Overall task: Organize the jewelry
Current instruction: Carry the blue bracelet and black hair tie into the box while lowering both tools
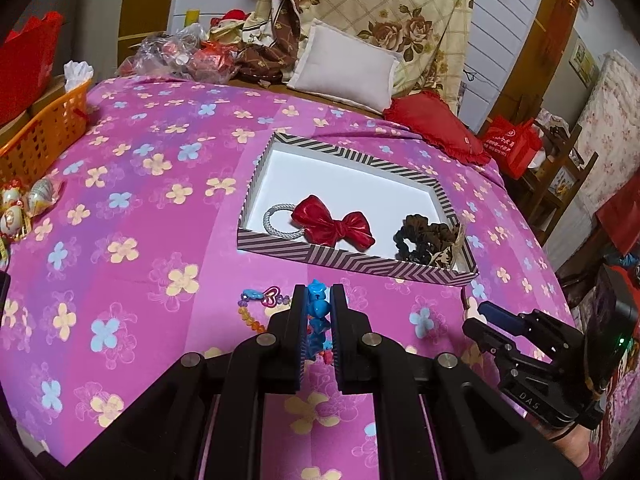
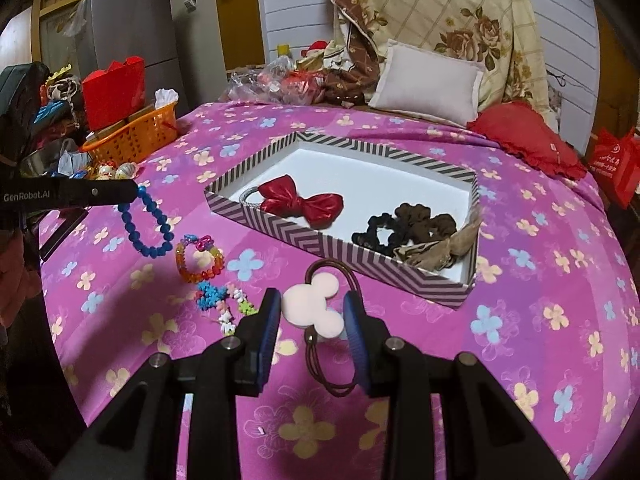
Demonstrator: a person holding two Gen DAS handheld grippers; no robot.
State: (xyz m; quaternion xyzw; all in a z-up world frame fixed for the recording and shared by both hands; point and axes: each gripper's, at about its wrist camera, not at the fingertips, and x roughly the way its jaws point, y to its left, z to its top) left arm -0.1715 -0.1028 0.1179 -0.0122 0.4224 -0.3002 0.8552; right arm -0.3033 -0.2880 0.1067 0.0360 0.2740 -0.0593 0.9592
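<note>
Blue bead necklace is clamped in left gripper, hanging above the bedspread; striped box lies ahead, slightly right. Right gripper is spread open around mouse-head hair tie, box just beyond.

Both fisheye cameras sat low over the pink flower-print bedspread, each looking forward along its own 2 fingers toward the pillows at the bed's head. The left view faced the chevron-striped shallow cardboard box closely from its near edge; the right view looked from farther right. Both shared that box and the orange plastic basket.
</note>
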